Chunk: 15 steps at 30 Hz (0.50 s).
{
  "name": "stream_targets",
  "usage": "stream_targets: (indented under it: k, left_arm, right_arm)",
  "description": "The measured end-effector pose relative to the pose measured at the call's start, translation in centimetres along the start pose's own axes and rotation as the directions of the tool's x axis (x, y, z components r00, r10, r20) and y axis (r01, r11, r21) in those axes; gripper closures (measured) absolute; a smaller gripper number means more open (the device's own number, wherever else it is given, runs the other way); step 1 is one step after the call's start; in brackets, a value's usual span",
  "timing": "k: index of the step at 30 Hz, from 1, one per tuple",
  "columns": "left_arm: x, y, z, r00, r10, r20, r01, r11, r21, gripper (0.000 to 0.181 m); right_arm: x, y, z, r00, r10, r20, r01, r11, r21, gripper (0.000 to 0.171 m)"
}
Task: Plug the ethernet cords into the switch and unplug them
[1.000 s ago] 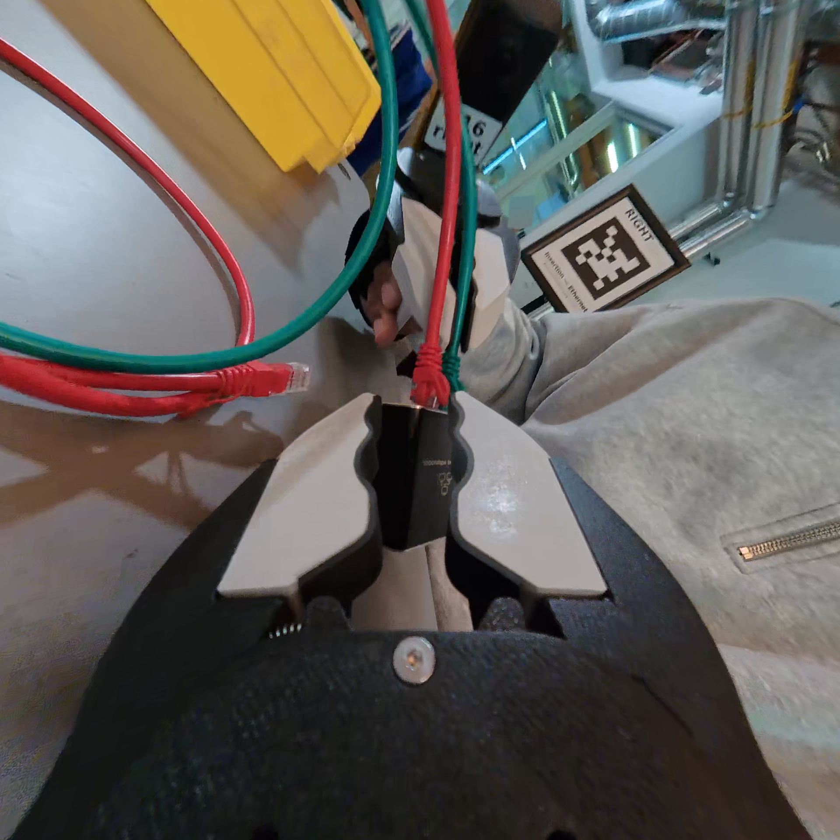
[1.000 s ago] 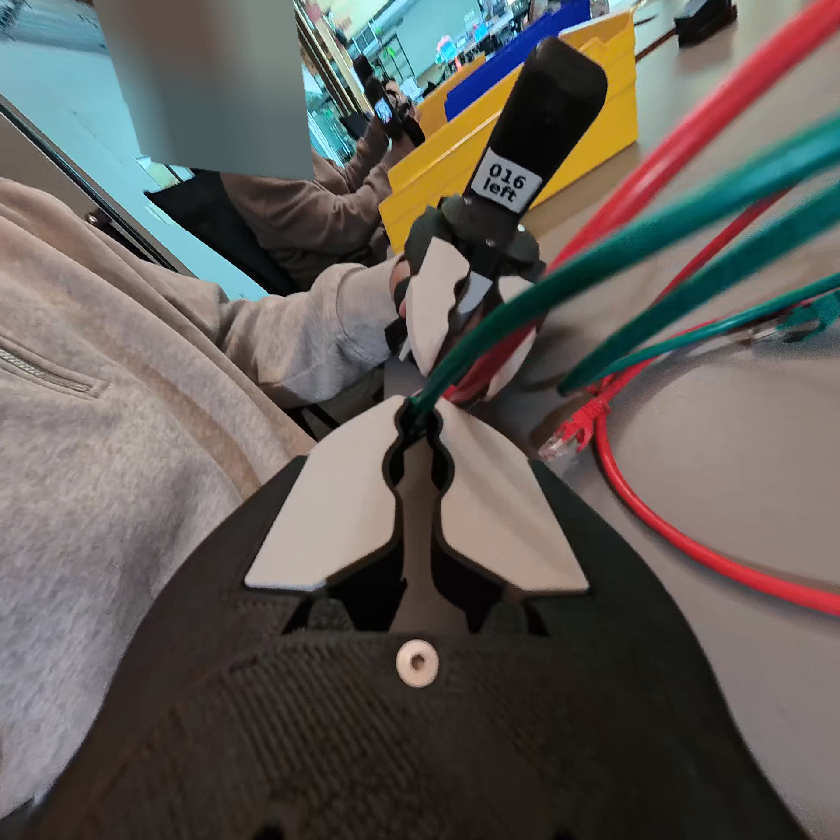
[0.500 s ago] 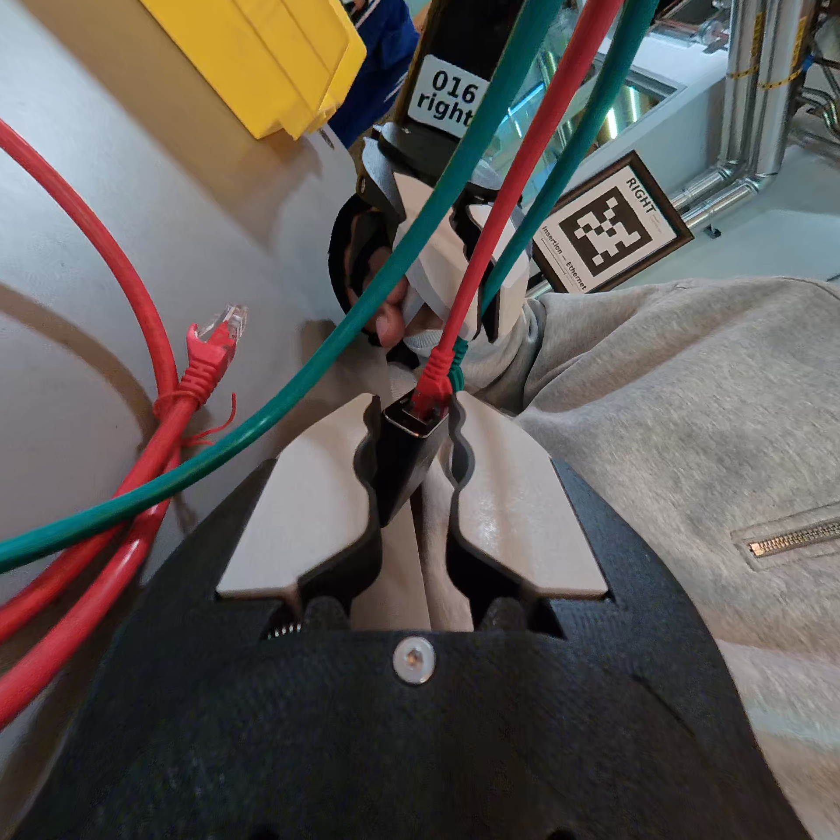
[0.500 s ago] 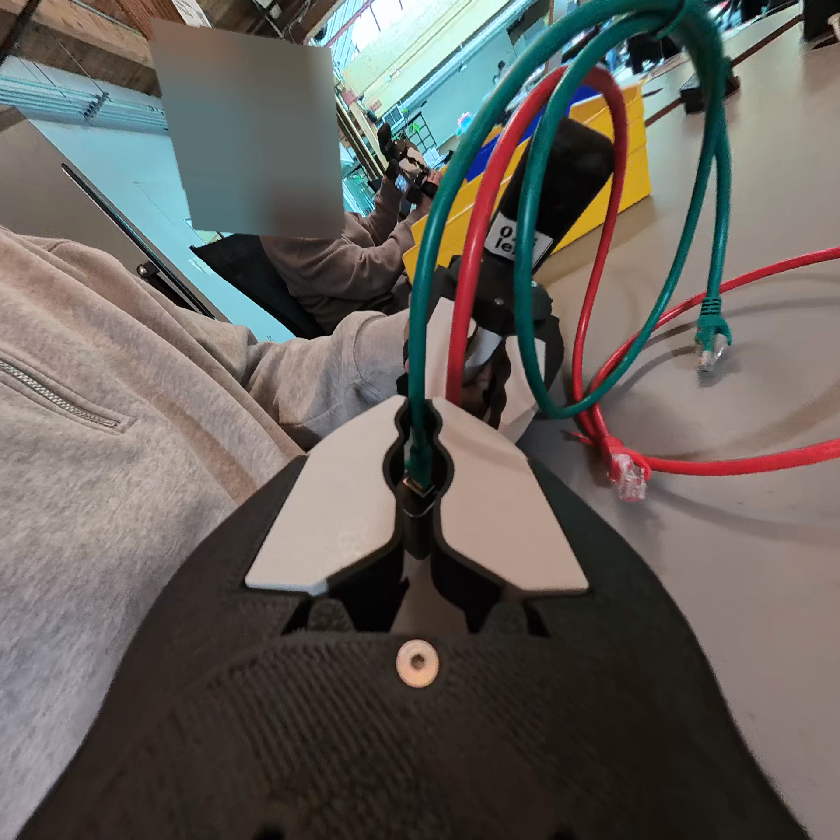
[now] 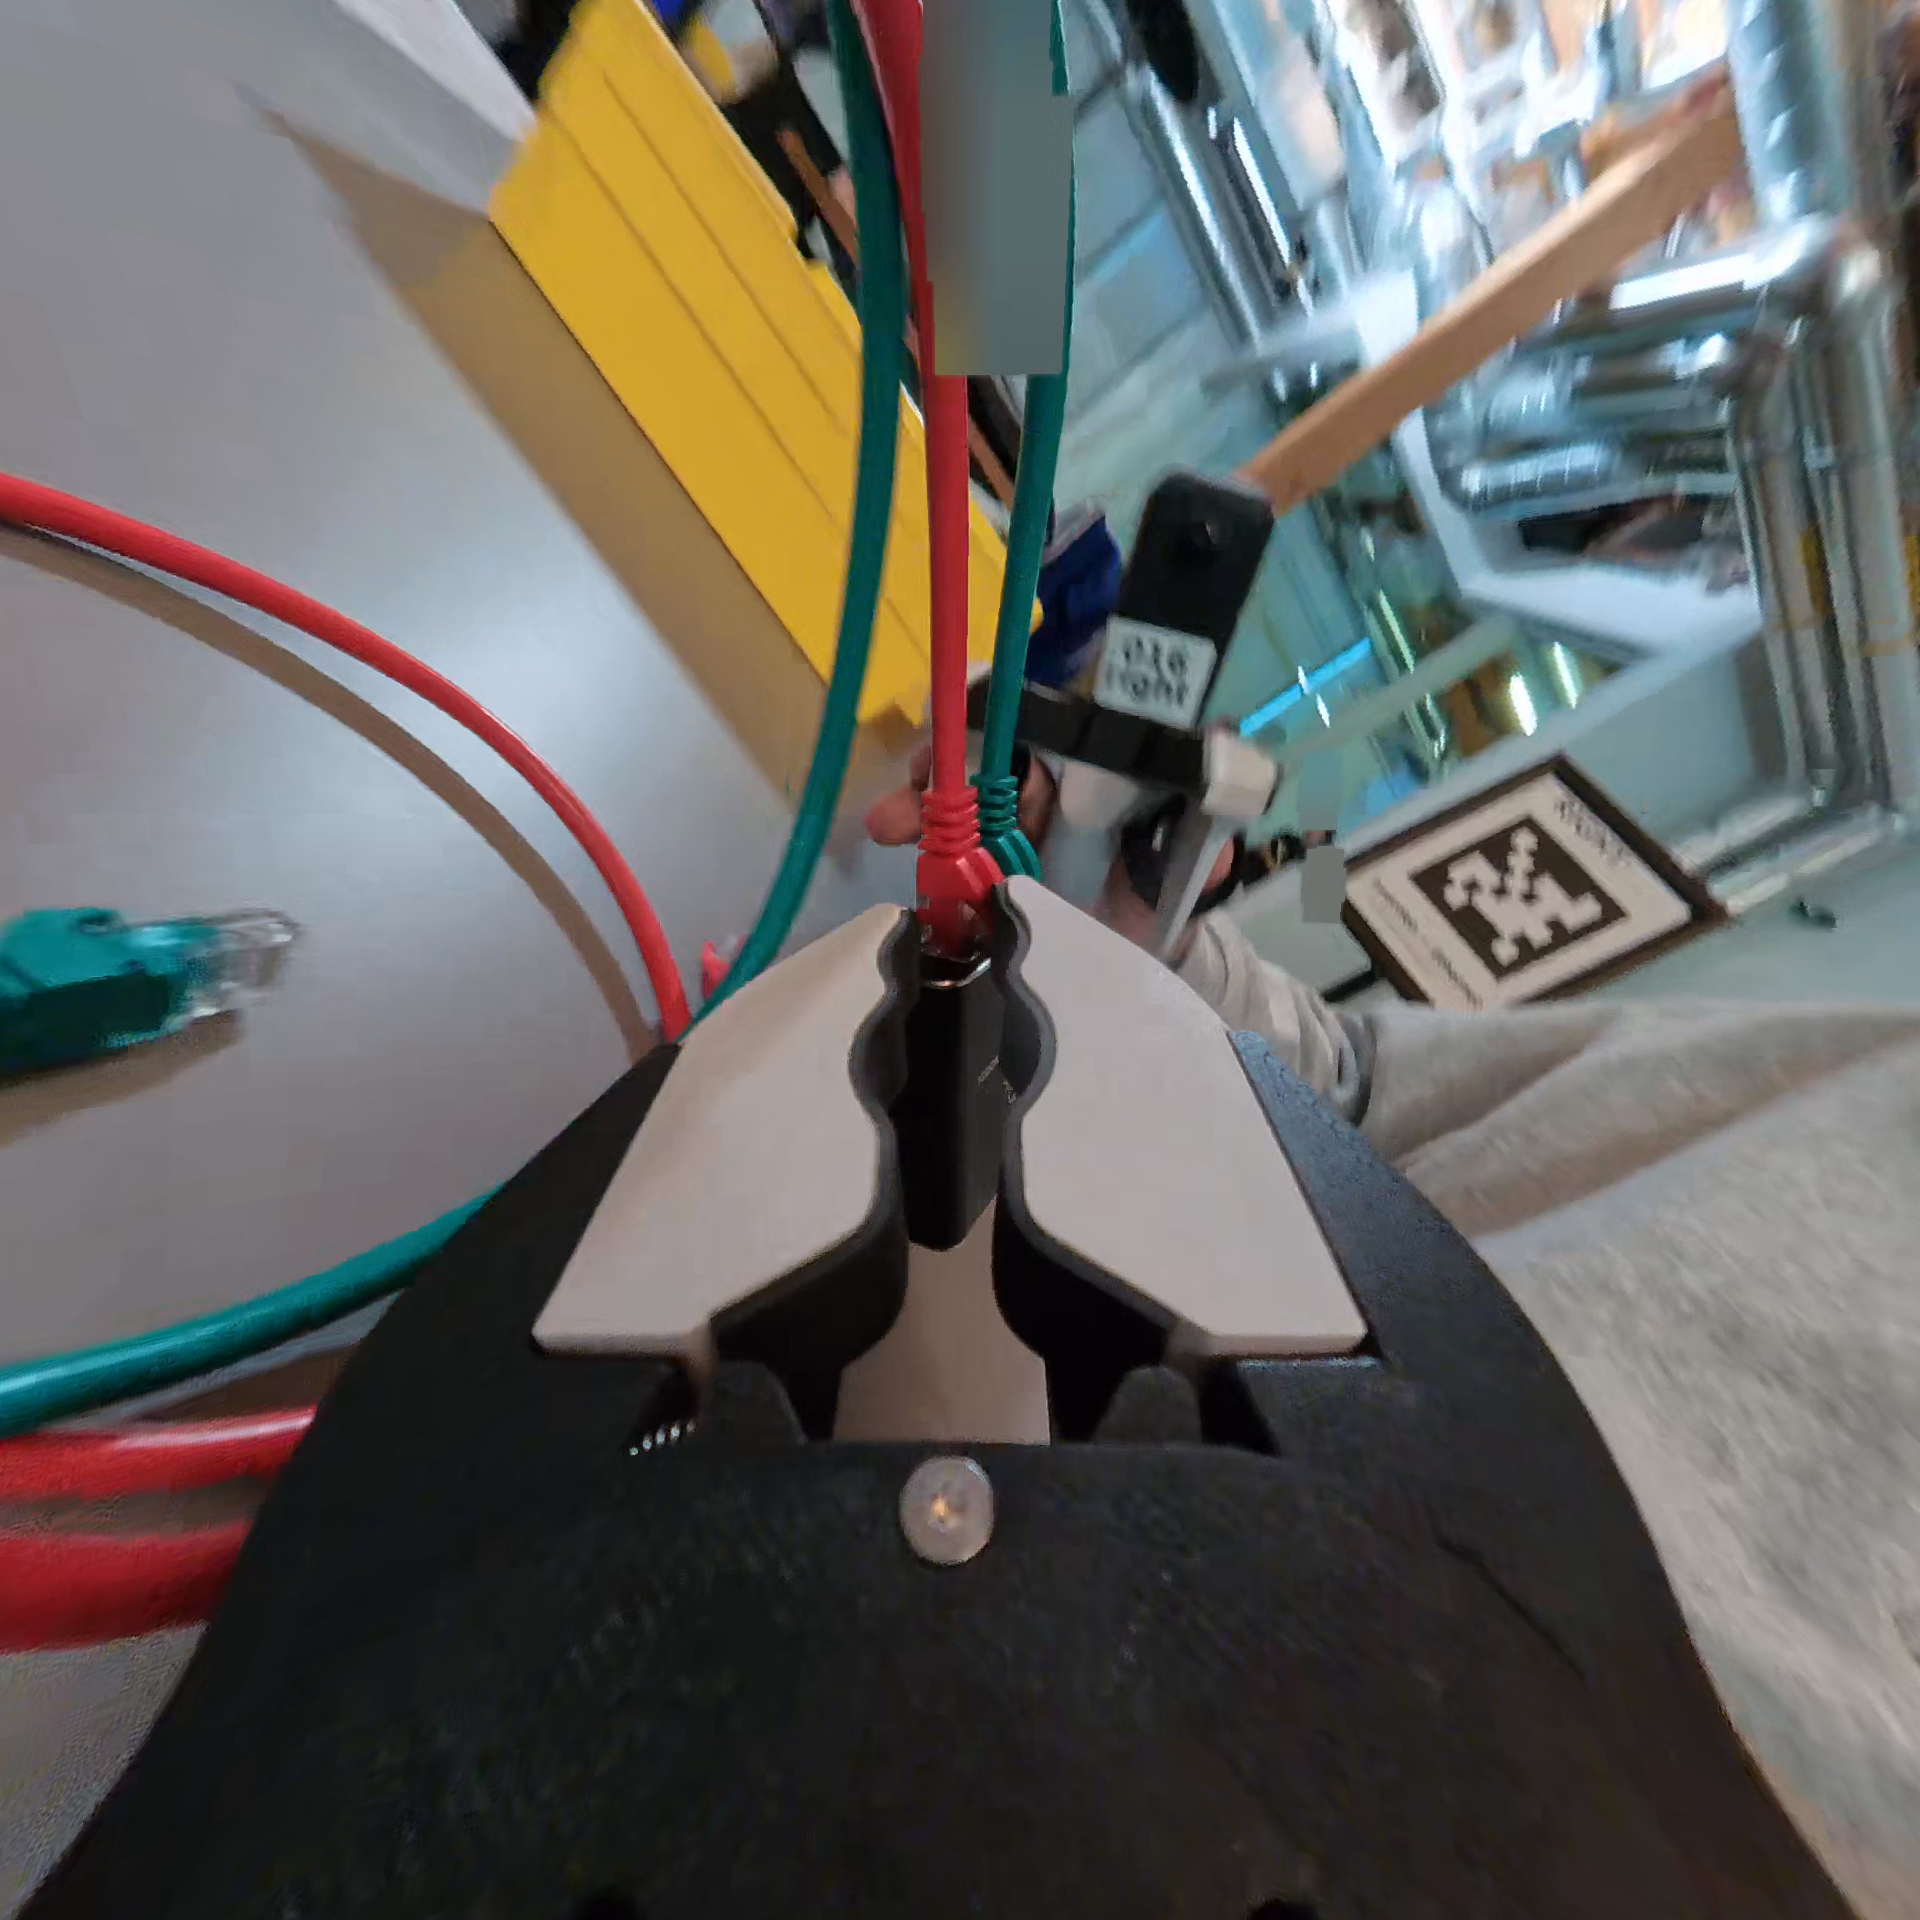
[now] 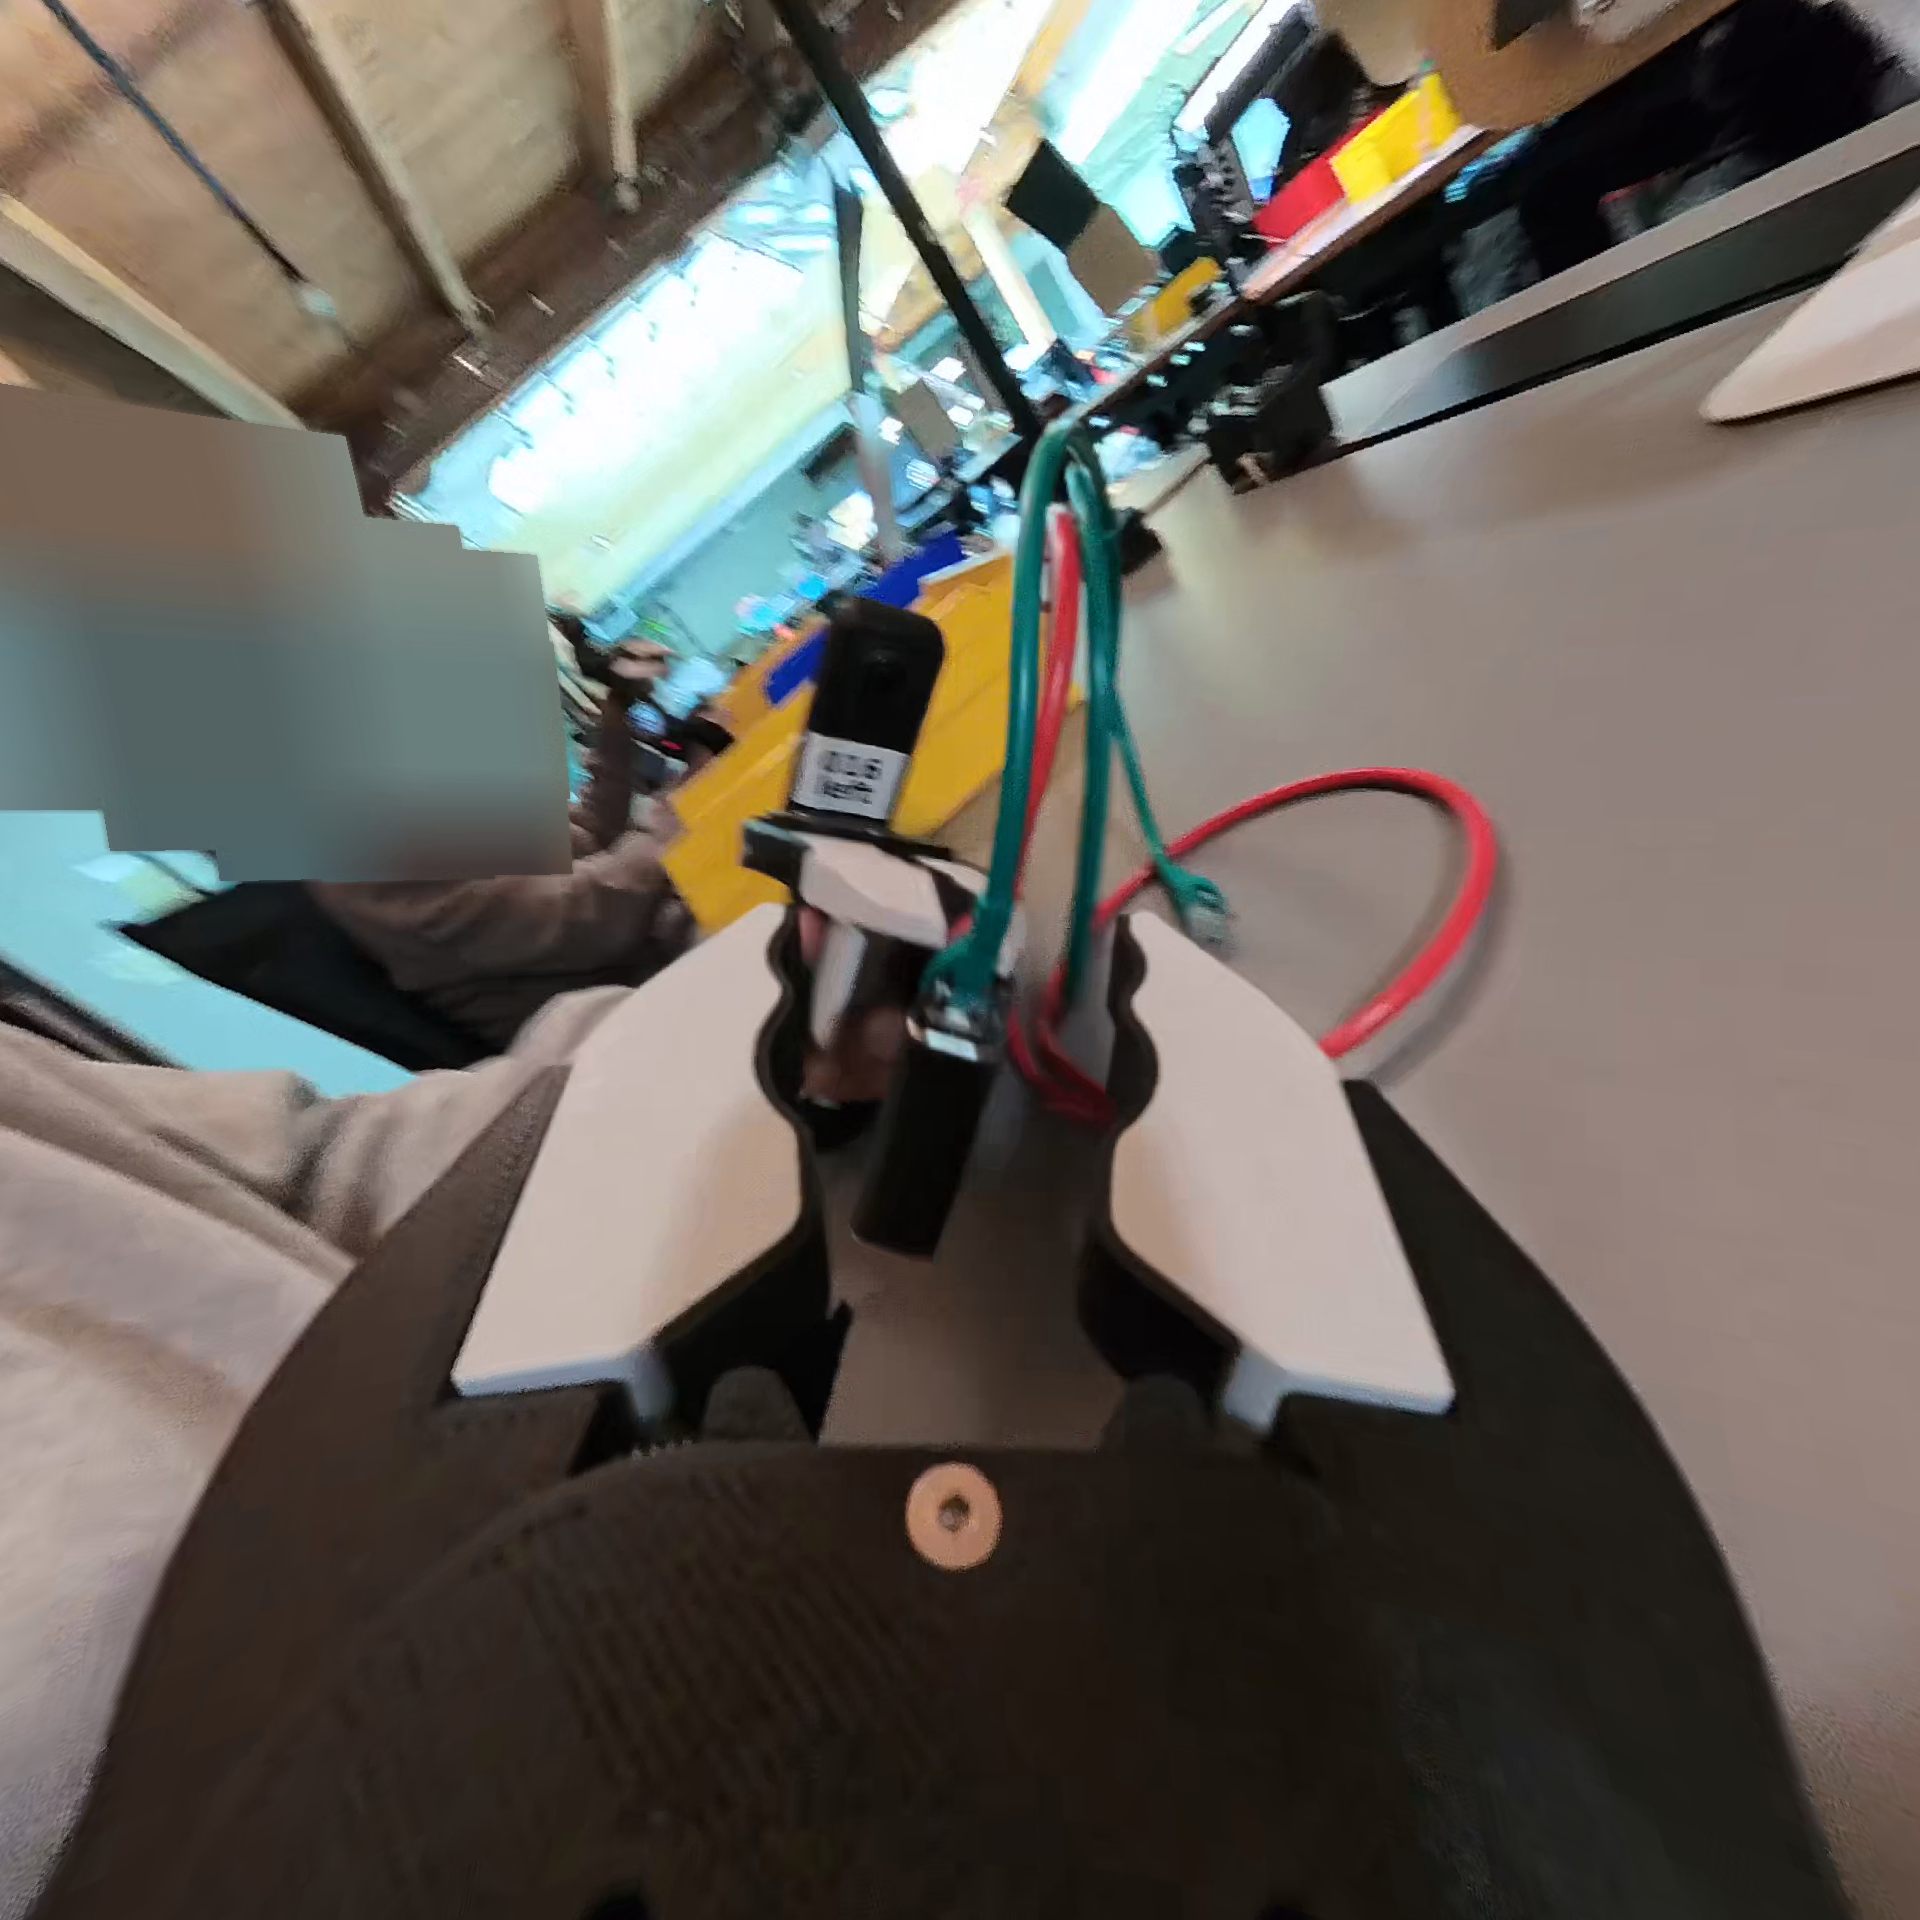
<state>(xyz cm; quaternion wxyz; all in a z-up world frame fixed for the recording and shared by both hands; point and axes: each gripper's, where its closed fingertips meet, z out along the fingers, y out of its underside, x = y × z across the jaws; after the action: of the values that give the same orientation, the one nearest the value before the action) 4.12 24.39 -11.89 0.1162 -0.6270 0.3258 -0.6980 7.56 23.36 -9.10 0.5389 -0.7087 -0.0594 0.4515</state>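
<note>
My left gripper (image 5: 956, 914) is shut on the small black switch (image 5: 951, 1101); both pads press on its sides. A red plug (image 5: 951, 862) and a green plug (image 5: 1003, 821) sit in the switch's far end, and their cords rise out of the top of the view. My right gripper (image 6: 954, 925) is open wide. The switch (image 6: 920, 1143) with its green plug (image 6: 971, 987) stands between the right fingers, and neither pad touches it. The right gripper (image 5: 1153, 810) also shows open beyond the switch in the left wrist view. The left gripper (image 6: 883, 894) shows beyond the switch in the right wrist view.
The cords' loose ends lie on the grey table (image 6: 1558, 727): a green plug (image 5: 125, 977) and a red loop (image 6: 1434, 883). A yellow bin (image 5: 707, 312) stands behind. A framed marker board (image 5: 1517, 894) is at the right. A grey sleeve (image 5: 1662, 1247) is close by.
My right gripper was shut on the green cord at its plug and has opened wide, letting it go. The switch turned in my left grasp and the left pads closed tighter on it.
</note>
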Motion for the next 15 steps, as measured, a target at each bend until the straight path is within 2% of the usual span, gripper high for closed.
stream_targets:
  k: [4,7,10,12,15]
  left_arm:
    - [-1.2,-2.3,-1.6,0.995,-0.077,0.059,0.065,0.982,0.180,0.169]
    - [-1.0,-2.8,-1.8,0.992,-0.119,0.036,0.107,0.963,0.247,0.170]
    - [-0.3,-2.4,-1.0,0.994,-0.107,0.033,0.096,0.966,0.239,0.175]
    - [0.3,-1.9,-0.3,0.996,-0.087,0.013,0.083,0.975,0.204,0.174]
    - [0.4,-1.8,0.0,0.998,-0.059,0.022,0.053,0.979,0.198,0.174]
  right_arm:
    - [1.0,2.6,1.1,0.927,-0.330,-0.178,0.295,0.935,-0.198,0.108]
    - [0.6,4.2,2.1,0.892,-0.401,-0.209,0.336,0.897,-0.286,0.115]
    - [-0.6,5.1,2.7,0.957,-0.254,-0.142,0.210,0.940,-0.267,0.123]
    - [-0.6,5.2,2.6,0.989,-0.101,-0.112,0.072,0.969,-0.236,0.142]
    - [-0.3,4.8,2.1,0.993,0.101,-0.058,-0.111,0.975,-0.194,0.145]
